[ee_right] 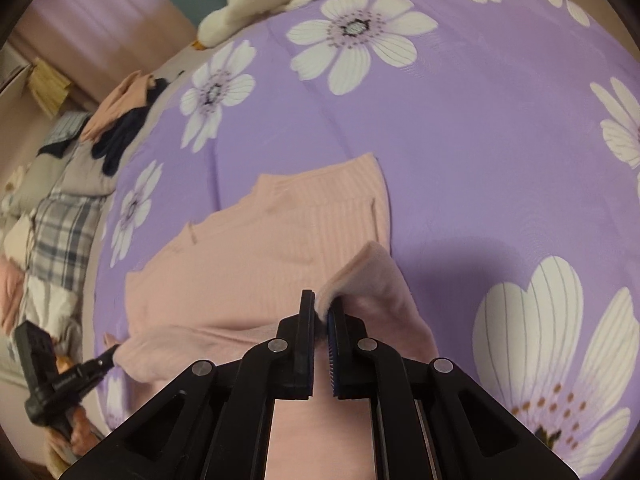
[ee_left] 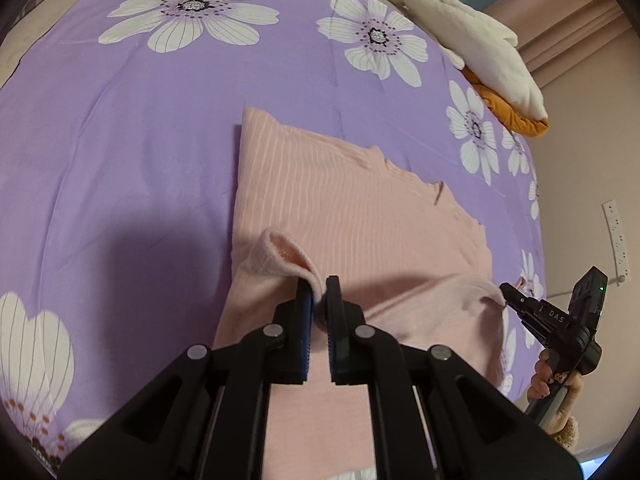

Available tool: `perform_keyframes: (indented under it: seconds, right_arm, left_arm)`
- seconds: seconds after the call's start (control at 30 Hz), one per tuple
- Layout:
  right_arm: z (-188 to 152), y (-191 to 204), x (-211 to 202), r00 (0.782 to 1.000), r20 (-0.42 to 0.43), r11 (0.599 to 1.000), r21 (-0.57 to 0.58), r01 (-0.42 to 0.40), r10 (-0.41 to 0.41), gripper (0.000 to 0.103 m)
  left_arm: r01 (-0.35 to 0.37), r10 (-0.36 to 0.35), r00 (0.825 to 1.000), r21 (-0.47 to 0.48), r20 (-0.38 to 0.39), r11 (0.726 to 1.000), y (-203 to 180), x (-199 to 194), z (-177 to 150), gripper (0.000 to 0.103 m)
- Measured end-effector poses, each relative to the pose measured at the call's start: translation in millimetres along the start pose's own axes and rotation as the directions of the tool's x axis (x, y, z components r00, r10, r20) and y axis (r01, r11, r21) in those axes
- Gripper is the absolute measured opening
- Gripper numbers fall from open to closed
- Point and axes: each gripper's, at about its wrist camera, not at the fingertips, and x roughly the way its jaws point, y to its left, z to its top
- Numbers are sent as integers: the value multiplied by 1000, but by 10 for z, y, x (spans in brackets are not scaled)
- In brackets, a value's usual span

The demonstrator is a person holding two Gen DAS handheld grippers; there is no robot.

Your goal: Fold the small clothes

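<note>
A pink ribbed garment (ee_left: 340, 200) lies partly folded on the purple flowered bedspread (ee_left: 120, 140). In the left wrist view my left gripper (ee_left: 319, 292) is shut on the garment's near edge, which is lifted into a small loop. At the right of that view, my right gripper (ee_left: 505, 294) pinches the other near corner, held by a hand (ee_left: 544, 376). The right wrist view shows the right gripper (ee_right: 322, 306) shut on a raised fold of the same garment (ee_right: 260, 240). There the left gripper (ee_right: 114, 350) holds the far corner at lower left.
A white and orange plush toy (ee_left: 480, 48) lies at the bed's far corner. A pile of pink and dark clothes (ee_right: 120, 120) and plaid fabric (ee_right: 60, 220) sit beside the bed's left edge. A white power strip (ee_left: 618, 236) hangs on the wall.
</note>
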Motion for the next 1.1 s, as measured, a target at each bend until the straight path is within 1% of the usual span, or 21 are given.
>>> perform_keyframes:
  seconds: [0.03, 0.1, 0.13, 0.17, 0.2, 0.23, 0.27, 0.33, 0.5, 0.63, 0.73, 0.77, 0.8, 0.83, 0.87, 0.9, 0.93, 0.97, 1.0, 1.03, 1.1]
  right_arm:
    - [22, -29, 39, 1000, -7, 1000, 16, -3, 3, 7]
    - [53, -71, 83, 1000, -18, 1000, 30, 11, -11, 11]
    - [67, -88, 61, 1000, -13, 1000, 19, 20, -20, 13]
    - [72, -97, 15, 1000, 2, 1000, 9, 30, -30, 24]
    - [80, -115, -50, 999, 25, 999, 4, 39, -39, 40]
    - [92, -151, -119, 998, 47, 999, 4, 41, -41, 46]
    - [91, -187, -205, 997, 70, 999, 6, 40, -40, 49]
    - [107, -258, -286, 996, 77, 999, 10, 42, -43, 49]
    - [83, -409, -376, 996, 80, 999, 13, 46, -47, 49]
    - [47, -394, -185, 997, 30, 998, 6, 69, -69, 49]
    - [23, -349, -59, 998, 11, 998, -20, 57, -56, 47]
    - [21, -329, -23, 998, 7, 998, -28, 57, -56, 40]
    - [20, -310, 16, 998, 4, 997, -36, 64, -64, 30]
    - [20, -294, 54, 997, 1, 996, -39, 80, -80, 25]
    - [17, -278, 75, 996, 0, 995, -43, 86, -86, 18]
    - [11, -261, 75, 997, 2, 995, -48, 82, -82, 13]
    - [0, -247, 56, 996, 15, 995, -54, 84, -83, 12]
    - [-9, -223, 31, 995, 29, 993, -65, 96, -95, 10]
    - [-18, -217, 10, 995, 36, 993, -69, 99, -97, 10]
    - [-29, -216, -26, 994, 46, 993, -67, 98, -95, 9]
    - [-51, -199, -123, 995, 69, 995, -67, 78, -74, 9]
  left_arm:
    - [-13, 13, 1000, -5, 3, 1000, 20, 7, 10, 8]
    - [-54, 56, 998, -39, 30, 998, 59, -6, 21, 22]
    - [-60, 62, 997, -47, 40, 997, 68, -33, 20, 32]
    - [-55, 57, 997, -50, 46, 997, 74, -72, 18, 42]
    - [-47, 50, 997, -53, 56, 997, 88, -113, 21, 47]
    - [-43, 46, 997, -55, 68, 998, 104, -163, 18, 57]
    - [-44, 47, 996, -51, 77, 998, 114, -193, 16, 61]
    - [-71, 74, 993, -31, 87, 997, 137, -270, 20, 67]
    - [-124, 121, 986, 25, 113, 992, 171, -321, -22, 74]
    - [-136, 130, 987, 69, 91, 988, 156, -208, -81, 74]
    - [-132, 123, 989, 113, 82, 985, 109, -105, -113, 73]
    - [-142, 132, 987, 119, 87, 983, 101, -67, -114, 73]
    - [-151, 140, 986, 119, 93, 981, 99, -37, -111, 72]
    - [-156, 145, 985, 118, 98, 981, 99, -17, -110, 67]
    - [-158, 147, 984, 115, 103, 981, 102, 11, -104, 55]
    - [-159, 147, 984, 114, 104, 981, 105, 38, -100, 49]
    - [-161, 150, 984, 114, 100, 980, 112, 75, -95, 33]
    - [-165, 155, 984, 114, 94, 980, 115, 102, -93, 25]
    - [-191, 181, 979, 110, 99, 975, 120, 120, -102, 21]
    - [-205, 194, 975, 111, 108, 972, 120, 114, -113, 14]
    - [-199, 184, 975, 115, 128, 973, 114, 61, -137, 9]
